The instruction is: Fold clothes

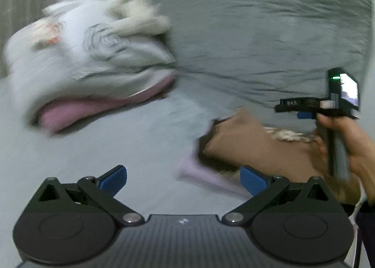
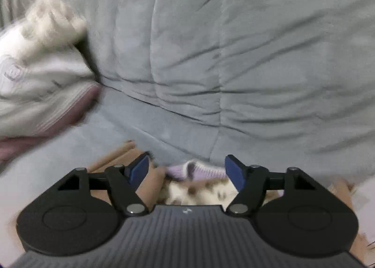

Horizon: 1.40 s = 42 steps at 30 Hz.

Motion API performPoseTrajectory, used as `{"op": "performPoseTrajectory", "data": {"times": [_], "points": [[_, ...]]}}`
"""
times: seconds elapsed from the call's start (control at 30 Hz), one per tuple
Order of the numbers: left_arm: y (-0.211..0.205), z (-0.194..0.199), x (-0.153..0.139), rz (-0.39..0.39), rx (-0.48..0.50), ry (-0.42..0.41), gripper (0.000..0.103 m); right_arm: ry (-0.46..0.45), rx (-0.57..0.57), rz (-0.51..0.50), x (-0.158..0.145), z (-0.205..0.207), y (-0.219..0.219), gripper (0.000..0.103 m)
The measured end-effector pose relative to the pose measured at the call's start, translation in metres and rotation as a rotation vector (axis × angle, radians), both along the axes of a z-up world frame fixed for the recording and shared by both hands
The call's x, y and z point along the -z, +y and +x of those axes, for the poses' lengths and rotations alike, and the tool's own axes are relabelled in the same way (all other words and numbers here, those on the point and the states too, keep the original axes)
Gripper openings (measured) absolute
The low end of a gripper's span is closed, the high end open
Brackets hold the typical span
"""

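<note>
Left wrist view first: the left claw (image 1: pixel 183 180) stands wide, its blue pads (image 1: pixel 114 180) well apart with nothing between them, hanging over the pale blue-grey bed sheet (image 1: pixel 105 150). To the upper left lies a heap of clothes (image 1: pixel 77 66), blurred: a white garment with a dark spiral print on top, a fluffy cream piece (image 1: pixel 138 14) at its upper edge, and a pink garment (image 1: pixel 93 108) under it. A rumpled grey quilt (image 1: pixel 257 33) fills the upper right. Right of centre, a brown garment (image 1: pixel 239 141) lies on the sheet with a lilac piece (image 1: pixel 201 171) at its near edge and a spotted cream fabric beside it. At the right edge a person's hand (image 1: pixel 346 141) grips the handle of the right claw (image 1: pixel 302 108), which is seen from the side above the brown garment; its opening cannot be read from this angle.

Right wrist view: the right claw (image 2: pixel 186 171) is spread wide, blue pads (image 2: pixel 140 169) apart and pressing on nothing. Below and between them lie a lilac knitted piece (image 2: pixel 199 170), a cream fabric with brown spots (image 2: pixel 201 191) and the brown garment (image 2: pixel 150 186), the left pad just beside the brown cloth. The grey quilt (image 2: pixel 234 57) rises behind, and the blurred heap (image 2: pixel 42 89) with its pink layer sits at the left edge on the bed sheet (image 2: pixel 131 127)
</note>
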<state>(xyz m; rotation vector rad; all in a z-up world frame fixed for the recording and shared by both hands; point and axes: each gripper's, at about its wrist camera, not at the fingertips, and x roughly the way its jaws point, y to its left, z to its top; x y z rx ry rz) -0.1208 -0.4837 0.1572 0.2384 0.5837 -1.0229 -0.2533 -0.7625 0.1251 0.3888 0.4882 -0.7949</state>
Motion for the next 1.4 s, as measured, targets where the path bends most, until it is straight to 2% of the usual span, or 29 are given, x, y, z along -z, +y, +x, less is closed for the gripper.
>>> {"op": "performPoseTrajectory", "data": {"times": [0.03, 0.13, 0.2, 0.23, 0.27, 0.3, 0.33, 0.37, 0.43, 0.53, 0.6, 0.63, 0.67, 0.7, 0.73, 0.87, 0.9, 1.0, 1.03, 1.07, 1.2, 1.33, 1.4], "points": [[-0.025, -0.01, -0.002, -0.013, 0.063, -0.025, 0.102, -0.023, 0.006, -0.004, -0.003, -0.027, 0.011, 0.078], [-0.083, -0.029, 0.002, 0.001, 0.173, -0.074, 0.102, -0.037, -0.028, 0.065, 0.004, -0.059, 0.016, 0.079], [-0.132, -0.037, 0.02, 0.124, 0.169, -0.114, 0.102, 0.04, -0.095, 0.114, 0.026, -0.066, 0.017, 0.078], [-0.167, -0.032, 0.044, 0.251, 0.091, -0.127, 0.101, 0.08, -0.129, 0.139, 0.036, -0.069, 0.018, 0.076], [-0.18, -0.027, 0.057, 0.305, 0.052, -0.129, 0.1, 0.129, -0.098, 0.114, 0.049, -0.075, 0.012, 0.076], [-0.187, -0.023, 0.067, 0.324, 0.037, -0.127, 0.102, 0.179, -0.065, 0.087, 0.062, -0.082, 0.007, 0.074], [-0.191, -0.02, 0.078, 0.313, 0.036, -0.126, 0.103, 0.132, -0.047, 0.118, 0.066, -0.097, -0.002, 0.06], [-0.191, -0.018, 0.087, 0.279, 0.042, -0.146, 0.103, 0.133, -0.019, 0.108, 0.066, -0.105, -0.003, 0.029], [-0.192, -0.016, 0.091, 0.263, 0.053, -0.166, 0.103, 0.149, 0.028, 0.08, 0.067, -0.11, -0.004, 0.0], [-0.189, -0.019, 0.073, 0.258, 0.064, -0.193, 0.102, 0.141, 0.065, 0.083, 0.07, -0.11, -0.008, 0.0], [-0.178, -0.026, 0.056, 0.205, 0.053, -0.236, 0.102, 0.117, 0.115, 0.015, 0.054, -0.111, 0.006, 0.011], [-0.168, -0.029, 0.045, 0.172, 0.033, -0.268, 0.102, 0.113, 0.136, -0.017, 0.05, -0.115, 0.009, 0.033], [-0.164, -0.03, 0.039, 0.156, 0.014, -0.284, 0.102, 0.089, 0.165, -0.089, 0.036, -0.117, 0.025, 0.06], [-0.156, -0.03, 0.03, 0.148, -0.01, -0.288, 0.102, 0.065, 0.194, -0.162, 0.021, -0.119, 0.042, 0.073], [-0.142, -0.03, 0.02, 0.135, -0.036, -0.285, 0.102, 0.057, 0.193, -0.17, 0.018, -0.12, 0.045, 0.089], [-0.087, -0.029, -0.009, 0.096, -0.126, -0.272, 0.102, -0.048, 0.115, -0.213, -0.019, -0.112, 0.092, 0.09], [-0.075, -0.026, -0.013, 0.093, -0.14, -0.269, 0.102, -0.06, 0.103, -0.212, -0.022, -0.106, 0.099, 0.09], [0.0, -0.025, -0.027, 0.078, -0.209, -0.287, 0.102, -0.092, 0.027, -0.184, -0.023, -0.07, 0.136, 0.09], [0.031, -0.025, -0.029, 0.077, -0.242, -0.303, 0.102, -0.092, -0.049, -0.167, -0.021, -0.049, 0.158, 0.09], [0.079, -0.023, -0.028, 0.08, -0.305, -0.312, 0.102, -0.089, -0.124, -0.159, -0.019, -0.034, 0.178, 0.09], [0.213, -0.018, -0.018, 0.115, -0.492, -0.296, 0.102, -0.103, -0.399, -0.159, -0.01, 0.033, 0.28, 0.09], [0.33, -0.039, 0.003, 0.145, -0.655, -0.281, 0.102, -0.163, -0.647, -0.045, 0.006, 0.087, 0.375, 0.09], [0.375, -0.041, 0.017, 0.161, -0.724, -0.255, 0.102, -0.126, -0.749, -0.068, 0.022, 0.108, 0.423, 0.09]]}}
